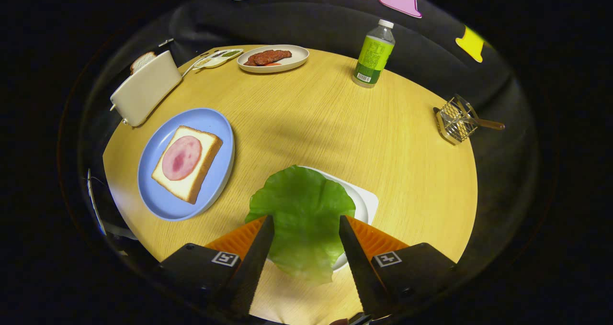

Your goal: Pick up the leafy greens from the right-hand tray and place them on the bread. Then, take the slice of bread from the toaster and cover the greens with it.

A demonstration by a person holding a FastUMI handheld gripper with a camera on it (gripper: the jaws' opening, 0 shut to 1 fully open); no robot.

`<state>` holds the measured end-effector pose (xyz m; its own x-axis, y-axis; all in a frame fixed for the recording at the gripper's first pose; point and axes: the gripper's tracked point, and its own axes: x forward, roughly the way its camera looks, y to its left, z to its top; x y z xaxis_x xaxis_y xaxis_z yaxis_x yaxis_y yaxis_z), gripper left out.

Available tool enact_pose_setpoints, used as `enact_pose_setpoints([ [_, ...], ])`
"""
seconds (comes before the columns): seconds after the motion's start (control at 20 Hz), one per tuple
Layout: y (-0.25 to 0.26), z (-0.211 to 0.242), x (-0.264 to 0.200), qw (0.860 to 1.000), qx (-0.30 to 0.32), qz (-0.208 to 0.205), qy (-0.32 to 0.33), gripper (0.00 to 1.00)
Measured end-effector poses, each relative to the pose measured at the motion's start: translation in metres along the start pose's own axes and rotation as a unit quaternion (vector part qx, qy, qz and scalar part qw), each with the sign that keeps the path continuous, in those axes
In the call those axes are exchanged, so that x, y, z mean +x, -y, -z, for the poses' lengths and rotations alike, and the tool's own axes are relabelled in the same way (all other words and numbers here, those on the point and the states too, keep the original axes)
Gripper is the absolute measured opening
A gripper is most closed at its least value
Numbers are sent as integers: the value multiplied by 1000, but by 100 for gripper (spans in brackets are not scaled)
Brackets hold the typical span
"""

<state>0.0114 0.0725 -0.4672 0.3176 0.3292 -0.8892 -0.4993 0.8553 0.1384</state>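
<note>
Gripper [306, 224] fingers spread wide, one on each side of the lettuce leaf [301, 215]; gaps show between leaf and both fingers, so nothing is clamped. Whether the fingertips touch the leaf's edges cannot be told. Lettuce leaf lies across a white tray [366, 203], covering most of it, with its near edge hanging past the tray toward the camera.

Left of the leaf, beyond the left finger: blue plate [210, 124] carrying a slice of bread [203, 172] with a round slice of ham [182, 157] on top. Bread sits square-ish, one corner toward the toaster.

White toaster [143, 93] stands at the far left edge of the round wooden tabletop [325, 119], just beyond the blue plate; a second slice of bread [142, 61] sticks up from its slot.

Far side of tabletop: oval beige plate [299, 57] with a reddish-brown piece of meat [268, 57]; beside it a small sauce dish [222, 58] with a spoon [194, 66]. Green-labelled bottle [374, 54] upright, right of the oval plate. Wire holder [455, 120] with a wooden-handled utensil [488, 123] at the right edge, well apart from everything else.
</note>
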Motion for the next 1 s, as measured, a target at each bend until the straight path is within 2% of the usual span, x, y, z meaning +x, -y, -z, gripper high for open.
enact_pose_setpoints([
  [0.15,-4,10,14,999,8,-15,-30,79],
  [0.2,-6,5,13,1000,14,-17,-22,76],
  [0.35,-9,10,13,999,-11,-29,-19,56],
  [0.5,-14,7,11,999,-32,-30,-8,12],
  [0.65,-16,2,2,999,-21,-25,0,6],
  [1.0,-17,-36,-65,999,-8,-16,51,6],
])
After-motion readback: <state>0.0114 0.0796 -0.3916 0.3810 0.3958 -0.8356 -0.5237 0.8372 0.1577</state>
